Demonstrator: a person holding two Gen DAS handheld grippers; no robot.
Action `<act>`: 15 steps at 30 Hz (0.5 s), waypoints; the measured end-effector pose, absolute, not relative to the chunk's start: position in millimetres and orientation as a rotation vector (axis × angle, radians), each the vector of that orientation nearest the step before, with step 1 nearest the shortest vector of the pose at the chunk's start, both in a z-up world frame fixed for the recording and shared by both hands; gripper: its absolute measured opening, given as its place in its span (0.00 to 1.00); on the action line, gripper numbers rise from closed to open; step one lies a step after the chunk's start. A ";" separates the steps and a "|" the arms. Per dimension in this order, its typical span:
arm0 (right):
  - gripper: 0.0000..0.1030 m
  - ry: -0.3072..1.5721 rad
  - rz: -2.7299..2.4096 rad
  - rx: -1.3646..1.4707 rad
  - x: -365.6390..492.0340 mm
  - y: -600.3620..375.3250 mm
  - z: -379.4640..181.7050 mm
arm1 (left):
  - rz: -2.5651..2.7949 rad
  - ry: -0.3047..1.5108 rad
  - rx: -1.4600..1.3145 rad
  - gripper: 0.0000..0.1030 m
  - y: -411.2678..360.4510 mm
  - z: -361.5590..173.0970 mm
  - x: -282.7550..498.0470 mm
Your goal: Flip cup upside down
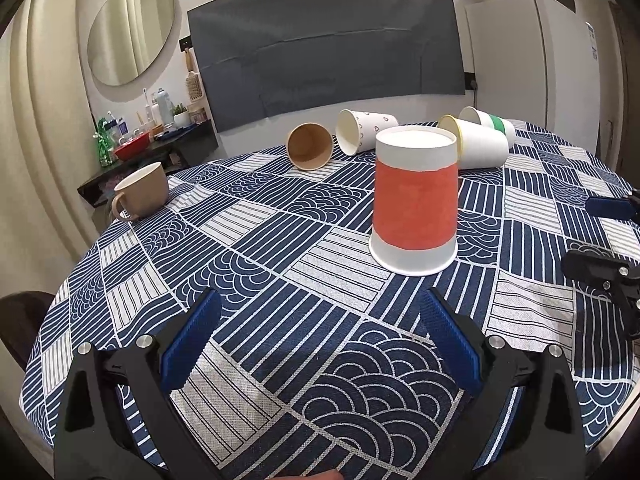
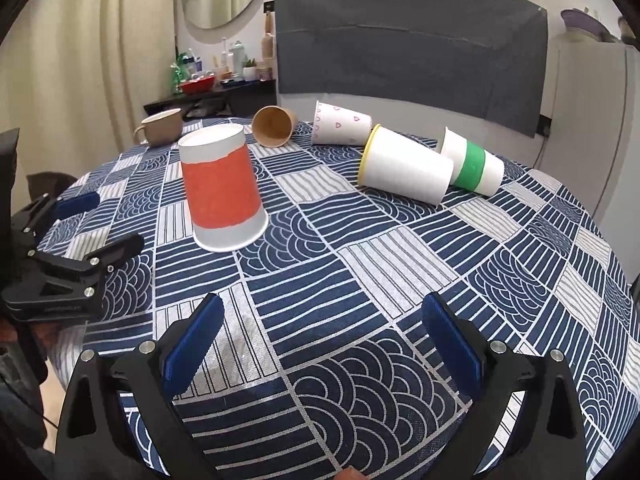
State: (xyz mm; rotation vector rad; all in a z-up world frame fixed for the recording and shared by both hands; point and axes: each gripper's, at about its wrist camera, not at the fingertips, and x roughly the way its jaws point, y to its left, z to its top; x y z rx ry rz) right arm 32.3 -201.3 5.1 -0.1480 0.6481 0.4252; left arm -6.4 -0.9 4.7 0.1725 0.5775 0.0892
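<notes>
Your red-banded cup (image 1: pixel 414 200) already stands mouth-down on the patterned tablecloth (image 1: pixel 256 248), apart from both tools. Your left gripper (image 1: pixel 320 344) and right gripper (image 2: pixel 320 344) gape wide, empty; back away without nudging its rim.

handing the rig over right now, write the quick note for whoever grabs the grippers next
Left gripper: open, empty, low over the tablecloth, just short of the red-banded cup.
Right gripper: open, empty, to the right of that cup.
Done: red-banded cup stands rim down, base up, touched by neither gripper.
Other cups: brown cup, heart-print cup, yellow-rimmed cup and green-banded cup lie on their sides at the far edge; tan mug stands upright.
Left: if more need flipping, those four.
</notes>
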 end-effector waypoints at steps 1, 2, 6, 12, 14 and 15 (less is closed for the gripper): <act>0.92 0.652 0.431 -0.141 33.0 -201.9 4.9 | 0.090 0.576 0.178 0.94 -2.1 4.8 -6.7; 0.92 0.654 0.433 -0.135 33.6 -202.6 4.9 | 0.090 0.574 0.182 0.94 -2.7 4.8 -7.1; 0.92 0.651 0.430 -0.118 33.8 -205.0 5.0 | 0.093 0.566 0.197 0.94 -4.6 5.0 -8.2; 0.92 0.647 0.426 -0.121 33.3 -204.5 5.5 | 0.093 0.552 0.213 0.94 -7.7 4.7 -10.3; 0.92 0.647 0.422 -0.119 33.4 -204.6 5.5 | 0.082 0.556 0.209 0.94 -7.3 4.6 -9.8; 0.92 0.647 0.421 -0.118 33.4 -204.8 5.4 | 0.083 0.562 0.207 0.94 -6.9 4.4 -9.0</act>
